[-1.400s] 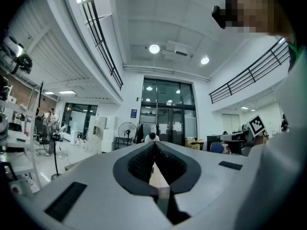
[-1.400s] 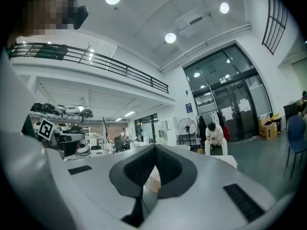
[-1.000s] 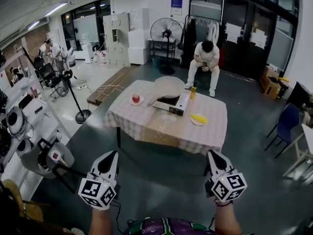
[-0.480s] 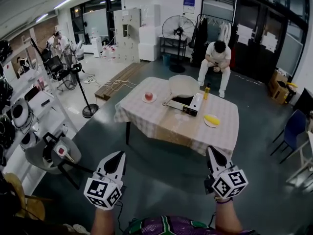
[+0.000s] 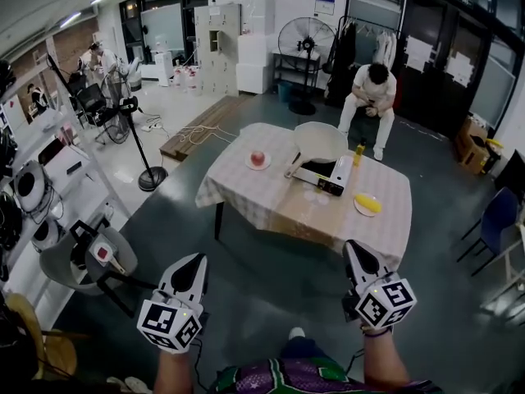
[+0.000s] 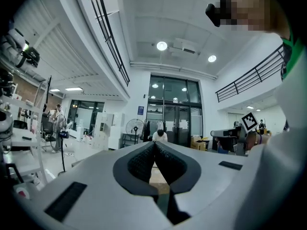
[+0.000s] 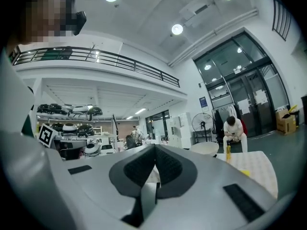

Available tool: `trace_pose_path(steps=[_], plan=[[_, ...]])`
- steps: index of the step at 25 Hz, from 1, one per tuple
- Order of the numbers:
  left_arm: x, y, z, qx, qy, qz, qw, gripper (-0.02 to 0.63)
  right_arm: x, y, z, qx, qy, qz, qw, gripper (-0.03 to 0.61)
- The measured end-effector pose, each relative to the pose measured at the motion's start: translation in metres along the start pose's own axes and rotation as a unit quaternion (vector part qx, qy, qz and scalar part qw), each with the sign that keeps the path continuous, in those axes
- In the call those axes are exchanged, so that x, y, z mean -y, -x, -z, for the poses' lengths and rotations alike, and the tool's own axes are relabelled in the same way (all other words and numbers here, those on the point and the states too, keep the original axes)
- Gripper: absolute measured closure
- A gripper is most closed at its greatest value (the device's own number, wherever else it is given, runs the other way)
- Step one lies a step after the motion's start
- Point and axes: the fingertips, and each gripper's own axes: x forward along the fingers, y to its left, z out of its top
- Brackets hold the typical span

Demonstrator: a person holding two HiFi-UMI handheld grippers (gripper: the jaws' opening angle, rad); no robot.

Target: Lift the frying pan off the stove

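So, both are sitting pinched shut and empty: left gripper (image 5: 197, 258) lower left, right gripper (image 5: 351, 245) lower right. The frying pan (image 5: 320, 141) is resting on the stove (image 5: 326, 175) upper centre, well apart. I'd be opening the jaws before reaching it. The table (image 5: 271, 208) is looming closer than a second ago.

Looks smooth, pale and faintly glossy on the frying pan (image 5: 321, 140). Gleams like metal on the stove (image 5: 326, 175). Hangs as soft checked cloth over the table (image 5: 246, 197). Reads as matt grey plastic on the left gripper (image 6: 154, 143) and right gripper (image 7: 154, 146), with dark, finely ribbed pads (image 6: 143, 163).
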Motion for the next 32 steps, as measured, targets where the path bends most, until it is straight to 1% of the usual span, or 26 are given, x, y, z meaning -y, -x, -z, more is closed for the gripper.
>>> trace_pose_path(steps=[4, 7, 9, 12, 17, 21, 24, 28, 32], plan=[[-0.017, -0.049, 0.002, -0.007, -0.003, -0.001, 1.0000, 0.591, 0.028, -0.046, 0.003, -0.002, -0.003, -0.006, 1.000, 0.571], [-0.028, -0.101, -0.002, -0.004, -0.010, -0.005, 0.9999, 0.591, 0.066, -0.091, -0.001, 0.002, -0.007, -0.011, 1.000, 0.571], [-0.037, -0.144, -0.010, 0.003, -0.010, -0.011, 0.9999, 0.591, 0.098, -0.128, -0.007, 0.004, -0.010, -0.009, 1.000, 0.571], [-0.045, -0.221, -0.021, 0.004, -0.008, -0.004, 1.0000, 0.591, 0.153, -0.181, -0.021, 0.001, -0.004, -0.008, 1.000, 0.571], [-0.050, -0.347, -0.045, 0.015, -0.029, 0.007, 0.9994, 0.591, 0.234, -0.252, -0.046, -0.003, 0.019, -0.020, 1.000, 0.571], [-0.048, -0.422, -0.048, 0.013, -0.041, 0.023, 0.9988, 0.591, 0.289, -0.290, -0.046, 0.001, 0.000, -0.008, 1.000, 0.571], [-0.053, -0.464, -0.047, 0.005, -0.044, 0.033, 0.9985, 0.591, 0.317, -0.316, -0.041, -0.003, -0.016, 0.001, 1.000, 0.571], [-0.071, -0.512, -0.041, -0.005, -0.050, 0.050, 0.9975, 0.591, 0.340, -0.348, -0.037, -0.007, -0.019, 0.017, 1.000, 0.571], [-0.102, -0.567, -0.030, -0.006, -0.044, 0.087, 0.9952, 0.591, 0.357, -0.379, -0.036, -0.006, -0.017, 0.053, 0.998, 0.571]])
